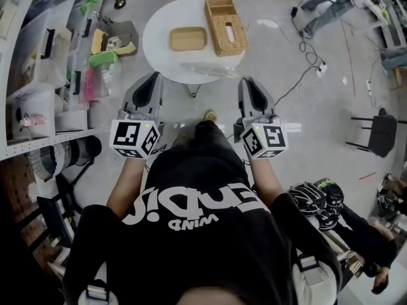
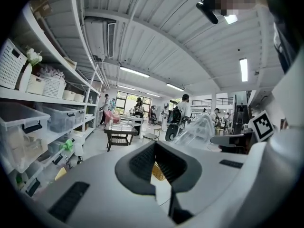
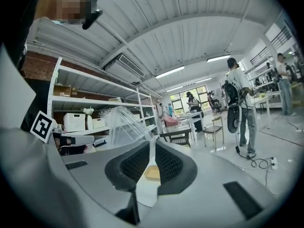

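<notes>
Head view. We look down on a round white counter (image 1: 159,37) on a grey floor. Containers first:
- A long wicker basket (image 1: 226,24) with two compartments lies at the counter's far right. We cannot tell what either compartment holds.
- A shallow tan tray (image 1: 188,39) lies just left of the basket, showing only its own floor.
- A clear plastic container (image 1: 210,70) lies along the near edge, see-through and hard to pick out against the white.

The left claw (image 1: 154,76) sits near the clear container's left end and the right claw (image 1: 247,81) at its right end. Shelving with storage bins (image 1: 38,100) runs down the left.

Left gripper view. We see the left claw (image 2: 155,148) drawn nearly together, with only a thin slit between the pads. The wicker basket (image 2: 158,171) and some white counter (image 2: 164,194) show through the slit. The clear plastic container (image 2: 197,132) rises just right of the claw, ribbed and domed. We cannot tell whether its edge lies in the slit. Lidded clear bins (image 2: 23,127) sit on the shelf at the left.

Right gripper view. The right claw (image 3: 152,151) is closed on a thin clear edge of the container (image 3: 124,122), whose body stands up just to the left. The tan tray (image 3: 153,173) shows beyond the pads, on the counter (image 3: 148,194).
</notes>
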A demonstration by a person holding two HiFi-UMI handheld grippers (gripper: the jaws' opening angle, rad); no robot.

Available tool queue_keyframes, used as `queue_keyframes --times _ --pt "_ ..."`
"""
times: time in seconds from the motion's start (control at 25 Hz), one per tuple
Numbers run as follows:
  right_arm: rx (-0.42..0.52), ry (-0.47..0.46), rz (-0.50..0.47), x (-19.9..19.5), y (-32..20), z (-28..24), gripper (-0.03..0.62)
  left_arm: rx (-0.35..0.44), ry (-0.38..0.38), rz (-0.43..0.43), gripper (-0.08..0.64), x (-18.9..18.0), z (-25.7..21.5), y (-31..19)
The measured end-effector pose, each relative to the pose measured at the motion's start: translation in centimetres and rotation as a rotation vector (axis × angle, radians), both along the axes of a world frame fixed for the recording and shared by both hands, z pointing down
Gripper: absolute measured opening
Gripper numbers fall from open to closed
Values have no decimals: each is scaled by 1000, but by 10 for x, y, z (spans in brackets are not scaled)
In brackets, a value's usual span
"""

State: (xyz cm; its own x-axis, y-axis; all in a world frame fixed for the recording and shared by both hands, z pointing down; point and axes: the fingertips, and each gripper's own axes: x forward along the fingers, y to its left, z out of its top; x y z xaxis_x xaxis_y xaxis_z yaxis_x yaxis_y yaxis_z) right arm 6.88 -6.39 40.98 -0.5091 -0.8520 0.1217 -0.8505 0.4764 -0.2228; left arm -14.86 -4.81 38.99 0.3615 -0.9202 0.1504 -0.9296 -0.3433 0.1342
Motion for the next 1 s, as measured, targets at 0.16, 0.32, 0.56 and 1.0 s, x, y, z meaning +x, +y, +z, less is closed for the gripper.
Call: queue_keyframes --times 0.16,0.32,0.56,1.0 --pt "0 7 2 4 22 -5 37 8 5 16 -2 8 -6 17" --pt "-2 14 -13 14 36 -8 37 3 12 8 -2 19 -10 30" --pt "-6 18 -41 32 45 0 37 13 10 -24 -2 35 -9 42" --pt "-7 7 -82 41 37 26 37 -4 -14 -76 -2 52 13 50"
